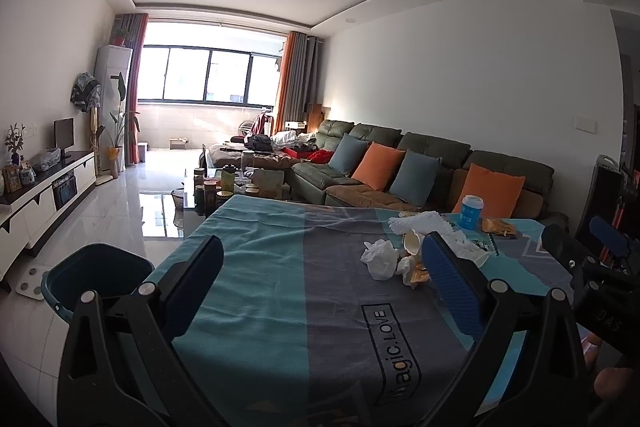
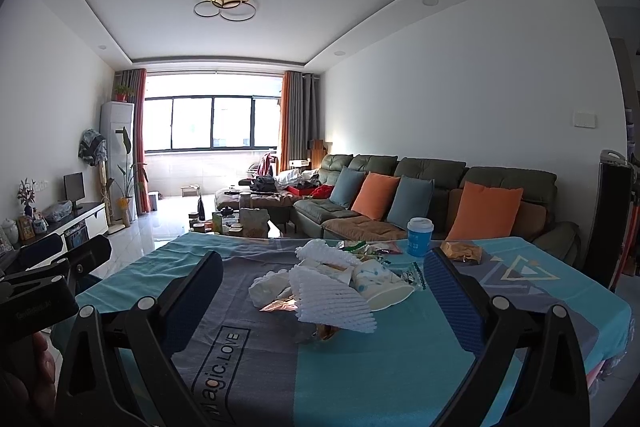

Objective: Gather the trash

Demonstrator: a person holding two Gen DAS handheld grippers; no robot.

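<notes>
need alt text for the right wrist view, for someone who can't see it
An open right gripper hovers over a table with a blue and grey cloth, aimed at a pile of trash: white foam netting, a tipped paper cup, crumpled tissue and wrappers. A blue cup stands upright behind; a sofa and window fill the background.

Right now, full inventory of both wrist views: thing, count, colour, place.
table cloth: 1, teal and grey, printed "Magic.LOVE", covers the table
foam net sleeves: 2 at least, white, centre of the trash pile
crumpled tissue: 1, white, left edge of pile
paper cup: 1, white with blue dots, lying on its side
lidded cup: 1, blue with white lid, upright behind pile
snack wrapper: 1, golden brown, right of lidded cup
bin: 1, dark teal, on floor left of table
sofa: 1, green, with orange and blue cushions
left gripper: jaws open, nothing between
right gripper: jaws open, nothing gripped
</notes>
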